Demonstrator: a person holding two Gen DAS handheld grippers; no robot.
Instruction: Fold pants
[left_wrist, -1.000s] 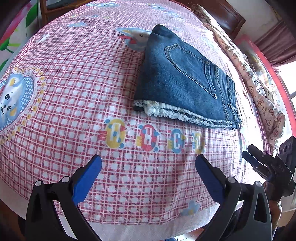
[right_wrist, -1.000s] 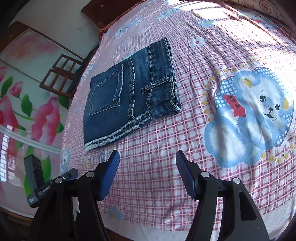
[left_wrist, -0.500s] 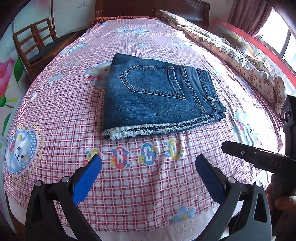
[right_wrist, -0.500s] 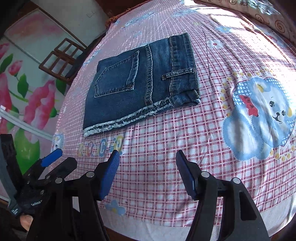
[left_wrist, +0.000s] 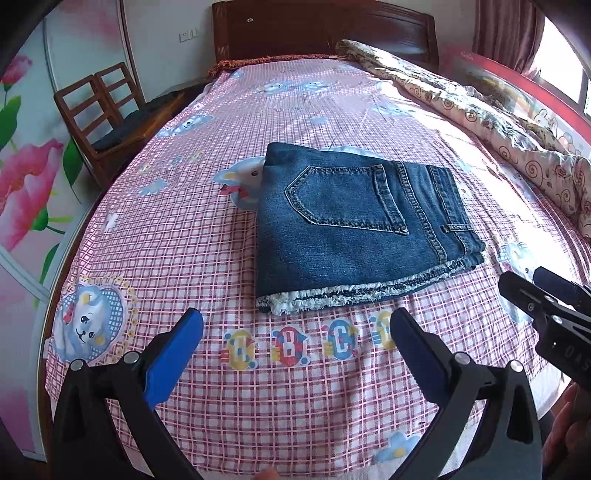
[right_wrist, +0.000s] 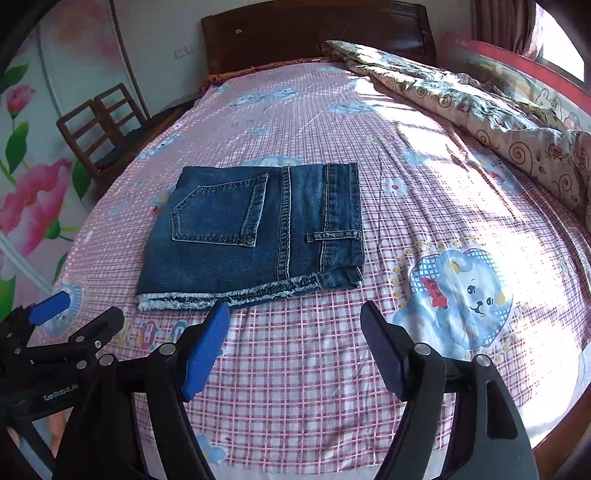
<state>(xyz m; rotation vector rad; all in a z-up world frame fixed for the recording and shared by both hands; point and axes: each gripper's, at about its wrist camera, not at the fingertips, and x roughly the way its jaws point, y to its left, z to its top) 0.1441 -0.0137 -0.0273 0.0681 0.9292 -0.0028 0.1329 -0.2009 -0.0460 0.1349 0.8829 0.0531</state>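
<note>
Above both claws, toward the middle of each frame, the pants (left_wrist: 354, 229) lie flat on the bed (left_wrist: 258, 376), well clear of your fingertips and touched by neither claw. Your left claw (left_wrist: 295, 343) is spread wide and empty at the bottom of its view, with the frayed hem edge straight ahead and slightly right. Your right claw (right_wrist: 295, 339) is likewise spread and empty; from it the bundle sits ahead and to the upper left, its lower right corner nearest. The long axis of the bundle runs left to right across both frames, parallel to the line between your two claws, so each hand faces the same frayed edge.

The pants are dark blue denim, already folded into a compact, squarish stack: back pocket facing up, waistband and a belt loop on the right side, pale frayed hems layered along the near edge. By my reading the folding looks finished or nearly so.
</note>
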